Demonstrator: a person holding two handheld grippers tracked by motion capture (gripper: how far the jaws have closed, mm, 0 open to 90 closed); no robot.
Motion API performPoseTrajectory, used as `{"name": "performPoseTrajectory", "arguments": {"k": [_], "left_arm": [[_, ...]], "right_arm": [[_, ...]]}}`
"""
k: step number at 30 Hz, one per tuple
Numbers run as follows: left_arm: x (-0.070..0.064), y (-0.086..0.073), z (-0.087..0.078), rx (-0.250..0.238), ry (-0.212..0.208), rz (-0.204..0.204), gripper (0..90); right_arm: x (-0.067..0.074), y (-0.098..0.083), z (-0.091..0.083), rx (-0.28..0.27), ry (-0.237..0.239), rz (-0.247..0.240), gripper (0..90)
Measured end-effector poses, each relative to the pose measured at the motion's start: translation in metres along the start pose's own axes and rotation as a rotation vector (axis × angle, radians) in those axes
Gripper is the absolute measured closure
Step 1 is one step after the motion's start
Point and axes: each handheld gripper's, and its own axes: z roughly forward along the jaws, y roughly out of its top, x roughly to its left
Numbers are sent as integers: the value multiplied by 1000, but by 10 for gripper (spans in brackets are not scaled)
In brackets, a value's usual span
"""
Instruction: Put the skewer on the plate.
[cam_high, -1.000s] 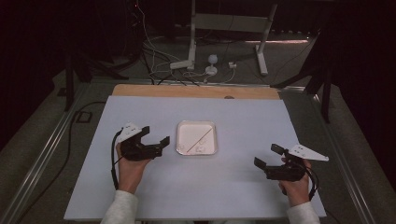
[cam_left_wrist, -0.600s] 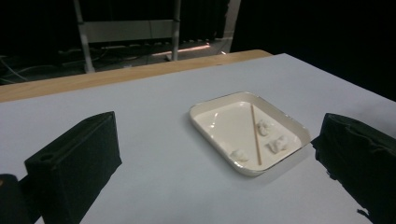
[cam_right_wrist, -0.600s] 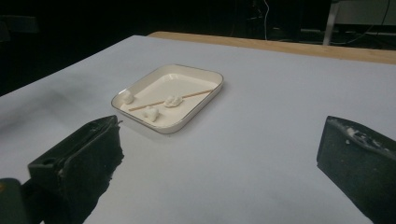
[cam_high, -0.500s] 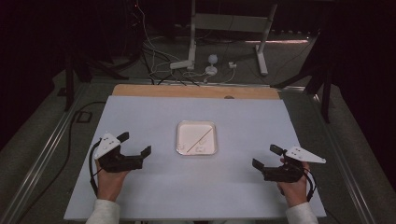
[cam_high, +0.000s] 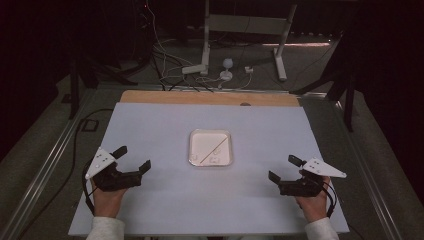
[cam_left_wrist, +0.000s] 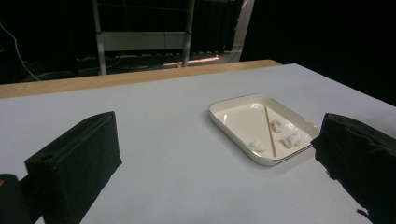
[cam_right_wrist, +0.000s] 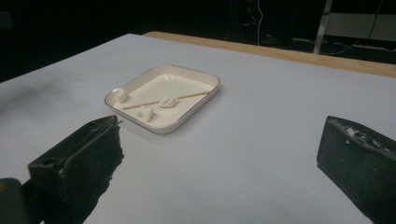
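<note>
A white square tray sits at the table's middle; it also shows as the tray and the tray. In it lie a thin wooden skewer, the same skewer, and three small white lumps. My left gripper rests open at the front left, well left of the tray, with nothing between its jaws. My right gripper rests open at the front right, also apart from the tray and holding nothing. White crumbs cling to one right fingertip.
The table is covered by a pale blue-white sheet with a wooden strip along its far edge. Behind it stand a metal stand and cables on the floor. Metal rails run along both table sides.
My left gripper has drawn back from beside the tray toward the front left corner. The right gripper has shifted only slightly. The tray has not moved.
</note>
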Motion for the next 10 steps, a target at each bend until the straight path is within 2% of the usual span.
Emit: {"name": "performPoseTrajectory", "arguments": {"k": [4,10], "left_arm": [[2,-1,-2,-7,-1,-4,7],[-1,-3,0,-4,-8,2,7]], "right_arm": [[2,0,1,5,-3,-18,0],[3,0,1,4,-9,-18,0]]}}
